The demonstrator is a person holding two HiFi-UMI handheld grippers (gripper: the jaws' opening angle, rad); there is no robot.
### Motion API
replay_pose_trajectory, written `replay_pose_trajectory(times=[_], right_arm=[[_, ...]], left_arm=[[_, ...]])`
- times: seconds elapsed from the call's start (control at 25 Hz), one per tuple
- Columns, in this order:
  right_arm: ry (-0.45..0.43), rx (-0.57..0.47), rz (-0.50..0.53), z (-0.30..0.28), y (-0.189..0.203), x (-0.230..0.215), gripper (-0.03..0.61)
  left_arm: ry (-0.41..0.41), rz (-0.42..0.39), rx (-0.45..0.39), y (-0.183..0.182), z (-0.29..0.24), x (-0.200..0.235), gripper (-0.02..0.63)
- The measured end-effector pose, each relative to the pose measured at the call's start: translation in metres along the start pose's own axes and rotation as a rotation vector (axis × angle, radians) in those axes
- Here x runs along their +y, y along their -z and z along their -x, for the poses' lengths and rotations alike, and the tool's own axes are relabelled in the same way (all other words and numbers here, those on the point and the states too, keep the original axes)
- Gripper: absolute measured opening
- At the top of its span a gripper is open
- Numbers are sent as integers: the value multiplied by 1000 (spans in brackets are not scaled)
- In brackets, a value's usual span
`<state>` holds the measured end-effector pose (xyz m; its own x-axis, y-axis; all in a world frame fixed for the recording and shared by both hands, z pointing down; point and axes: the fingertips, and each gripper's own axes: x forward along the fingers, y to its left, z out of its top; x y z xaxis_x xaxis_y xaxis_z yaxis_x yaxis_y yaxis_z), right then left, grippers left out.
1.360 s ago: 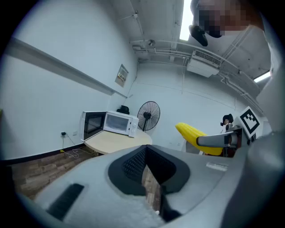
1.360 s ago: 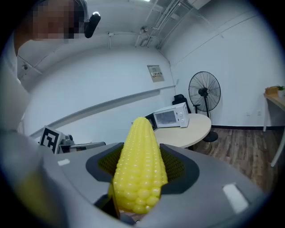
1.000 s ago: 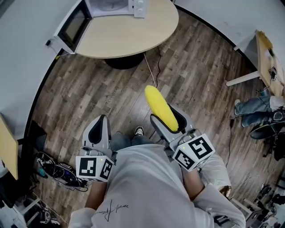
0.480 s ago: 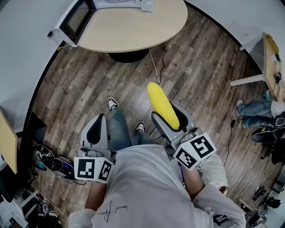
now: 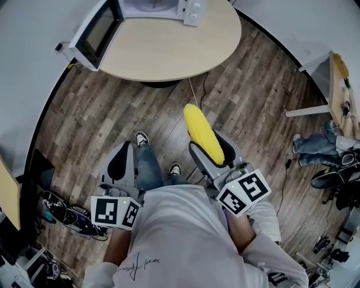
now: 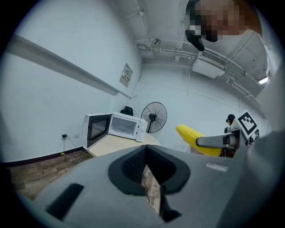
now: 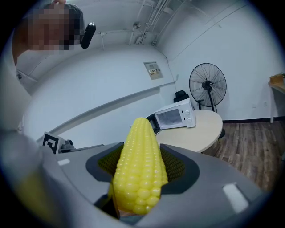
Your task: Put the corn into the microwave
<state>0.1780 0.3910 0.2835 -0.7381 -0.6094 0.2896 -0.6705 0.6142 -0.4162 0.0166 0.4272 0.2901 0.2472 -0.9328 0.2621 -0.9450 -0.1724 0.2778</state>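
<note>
Corn sat clamped in the right tool; the left tool was closed on nothing. The open microwave at upper left had drawn nearer, so the approach was under way.

Glossy knobbly corn, matt wooden floor

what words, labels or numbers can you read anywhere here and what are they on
Nothing here is legible.
Wall notice: print too small to read.
Shirt print: cursive scrawl, unreadable.
Microwave control panel: no label can be made out.
Marker cubes: black-and-white square patterns only, no words.
</note>
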Motion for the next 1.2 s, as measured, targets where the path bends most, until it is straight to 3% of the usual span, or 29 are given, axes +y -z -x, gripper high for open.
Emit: replay_pose_trajectory(times=[0.68, 1.2], right_arm=[[57, -18, -12, -125, -53, 6, 266], [88, -44, 65, -205, -88, 34, 267]], left_arm=[[94, -13, 2, -68, -82, 99, 0], [158, -12, -41, -111, -108, 163, 0]])
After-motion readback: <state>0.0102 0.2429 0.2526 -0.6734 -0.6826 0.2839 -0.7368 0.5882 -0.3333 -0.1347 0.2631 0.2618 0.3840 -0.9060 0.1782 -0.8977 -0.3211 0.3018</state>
